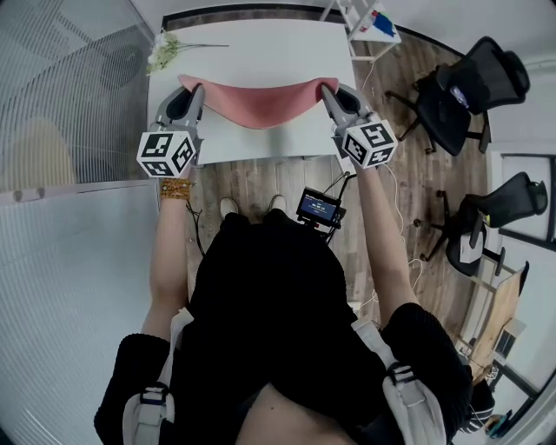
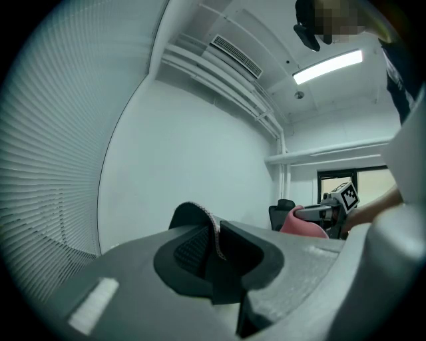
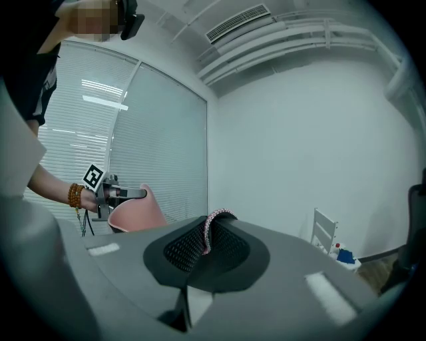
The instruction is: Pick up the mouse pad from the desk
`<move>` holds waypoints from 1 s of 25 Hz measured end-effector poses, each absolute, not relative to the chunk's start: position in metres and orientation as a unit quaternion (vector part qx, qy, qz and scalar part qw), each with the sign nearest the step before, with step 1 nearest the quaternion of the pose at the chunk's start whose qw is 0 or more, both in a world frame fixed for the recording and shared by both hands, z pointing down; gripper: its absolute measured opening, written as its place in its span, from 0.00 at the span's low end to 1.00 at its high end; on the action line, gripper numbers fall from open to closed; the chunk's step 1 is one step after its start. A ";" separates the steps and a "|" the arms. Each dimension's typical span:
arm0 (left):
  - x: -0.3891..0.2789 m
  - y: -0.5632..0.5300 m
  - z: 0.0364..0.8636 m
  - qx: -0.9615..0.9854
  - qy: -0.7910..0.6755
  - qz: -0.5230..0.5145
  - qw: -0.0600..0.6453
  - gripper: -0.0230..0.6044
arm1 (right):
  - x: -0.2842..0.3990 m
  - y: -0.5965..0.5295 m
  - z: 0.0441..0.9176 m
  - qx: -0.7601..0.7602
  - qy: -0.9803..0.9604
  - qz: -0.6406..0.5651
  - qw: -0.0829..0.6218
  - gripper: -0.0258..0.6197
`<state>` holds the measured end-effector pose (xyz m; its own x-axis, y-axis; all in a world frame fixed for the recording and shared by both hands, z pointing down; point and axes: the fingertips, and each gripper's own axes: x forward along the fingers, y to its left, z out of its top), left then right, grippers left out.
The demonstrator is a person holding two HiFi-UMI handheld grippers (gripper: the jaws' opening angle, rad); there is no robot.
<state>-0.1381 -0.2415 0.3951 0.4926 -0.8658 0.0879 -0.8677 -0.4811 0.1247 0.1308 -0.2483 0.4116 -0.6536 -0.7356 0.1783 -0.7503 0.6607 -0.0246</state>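
Observation:
A pink mouse pad (image 1: 257,102) hangs sagging between my two grippers above the white desk (image 1: 252,48). My left gripper (image 1: 193,90) is shut on its left corner, and my right gripper (image 1: 329,90) is shut on its right corner. In the left gripper view the pad's edge (image 2: 214,234) is pinched between the dark pads, with the far pink end (image 2: 301,223) beside the other gripper. In the right gripper view the pad's edge (image 3: 207,236) sits clamped in the jaws, and its far end (image 3: 136,213) hangs from the left gripper.
A sprig of pale flowers (image 1: 169,48) lies at the desk's far left corner. A white rack (image 1: 369,24) stands beyond the desk's right end. Two black office chairs (image 1: 460,91) stand on the wooden floor at the right. A glass wall with blinds (image 1: 61,96) runs along the left.

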 end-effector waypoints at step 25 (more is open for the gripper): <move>-0.121 -0.213 0.240 0.832 -0.537 -0.019 -0.138 0.10 | 0.118 -0.225 0.252 0.480 -0.869 -0.117 -0.009 0.11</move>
